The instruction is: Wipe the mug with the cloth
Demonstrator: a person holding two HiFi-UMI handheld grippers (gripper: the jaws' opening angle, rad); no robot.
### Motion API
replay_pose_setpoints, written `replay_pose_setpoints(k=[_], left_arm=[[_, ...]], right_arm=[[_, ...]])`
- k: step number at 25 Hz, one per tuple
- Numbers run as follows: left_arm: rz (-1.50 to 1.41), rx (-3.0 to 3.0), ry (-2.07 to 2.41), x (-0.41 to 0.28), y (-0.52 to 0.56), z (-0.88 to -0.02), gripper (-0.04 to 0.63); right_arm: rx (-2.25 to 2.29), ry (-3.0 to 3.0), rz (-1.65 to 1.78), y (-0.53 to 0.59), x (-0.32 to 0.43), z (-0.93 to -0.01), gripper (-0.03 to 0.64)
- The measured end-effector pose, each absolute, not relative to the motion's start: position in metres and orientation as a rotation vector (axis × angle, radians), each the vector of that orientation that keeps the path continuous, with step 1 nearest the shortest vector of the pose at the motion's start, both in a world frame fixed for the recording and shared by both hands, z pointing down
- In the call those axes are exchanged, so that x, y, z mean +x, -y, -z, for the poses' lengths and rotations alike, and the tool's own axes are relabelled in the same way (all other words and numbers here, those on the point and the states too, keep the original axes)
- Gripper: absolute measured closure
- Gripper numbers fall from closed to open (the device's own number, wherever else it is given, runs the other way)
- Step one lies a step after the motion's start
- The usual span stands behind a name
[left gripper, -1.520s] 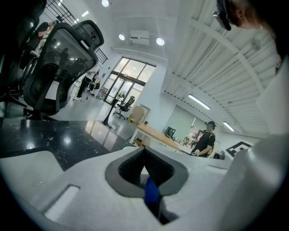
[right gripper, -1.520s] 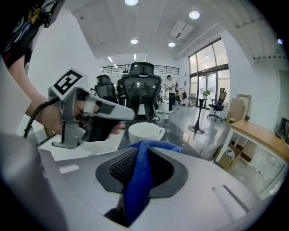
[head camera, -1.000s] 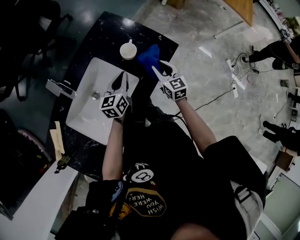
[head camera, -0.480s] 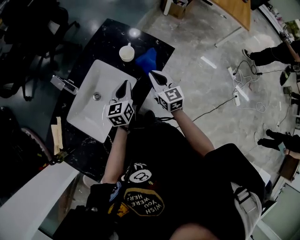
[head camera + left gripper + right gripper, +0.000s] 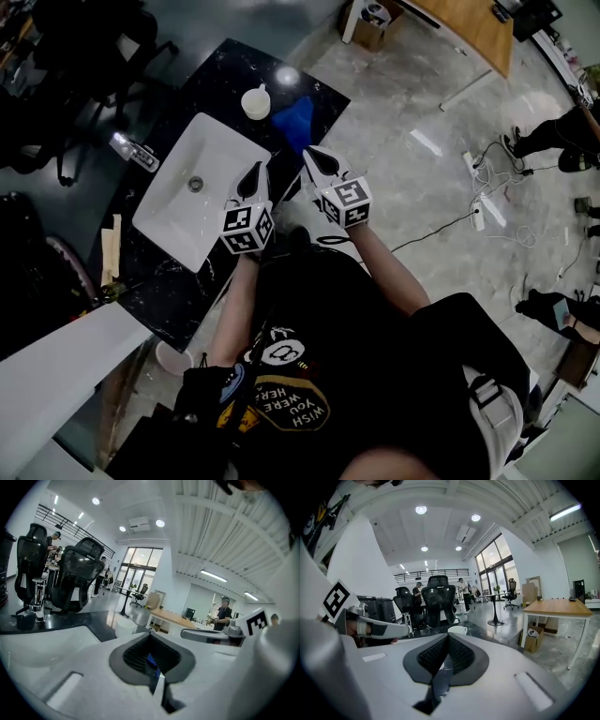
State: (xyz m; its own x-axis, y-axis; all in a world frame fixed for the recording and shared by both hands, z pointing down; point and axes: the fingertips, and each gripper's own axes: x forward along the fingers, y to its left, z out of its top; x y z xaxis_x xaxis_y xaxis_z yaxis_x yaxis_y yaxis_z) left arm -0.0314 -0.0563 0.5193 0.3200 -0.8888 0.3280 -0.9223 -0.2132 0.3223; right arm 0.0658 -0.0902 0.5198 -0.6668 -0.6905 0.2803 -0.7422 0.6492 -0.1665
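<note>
Mug and cloth ahead of both grippers, neither gripped.
Blue cloth (image 5: 296,120) on dark counter (image 5: 211,80), just beside white mug (image 5: 256,101); straight beyond right gripper (image 5: 322,161), nearer to it than to left gripper (image 5: 249,180); both jaw pairs pressed together, empty.

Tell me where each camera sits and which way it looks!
Head view: on the person's head, looking steeply down at the sink, mug and blue cloth; shows the torso, both arms, left gripper and right gripper.
Left gripper view: on the left gripper, looking along its shut jaws toward the mug; the right gripper shows at right.
Right gripper view: on the right gripper, looking along its shut jaws toward the mug; the left gripper shows at left.
Shared: all three see the mug.
</note>
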Motion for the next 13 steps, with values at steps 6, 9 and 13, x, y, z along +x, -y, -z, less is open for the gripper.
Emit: replay_pose_setpoints(k=[6,9,13], left_arm=[[-0.085,2.173,1.594,-0.022,0.054,-0.512,0.591],[-0.098,2.19,1.578,-0.024,0.057,-0.508,0.592],[-0.098,2.192,1.579,-0.033,0.06,-0.499,0.591]], right_arm=[[1.189,2.677,-0.386,0.081,0.069,-0.513,0.615],[1.21,2.677,-0.379,0.083,0.068,-0.507,0.615],[1.191,2.69,-0.361,0.085,0.057,-0.497,0.615]])
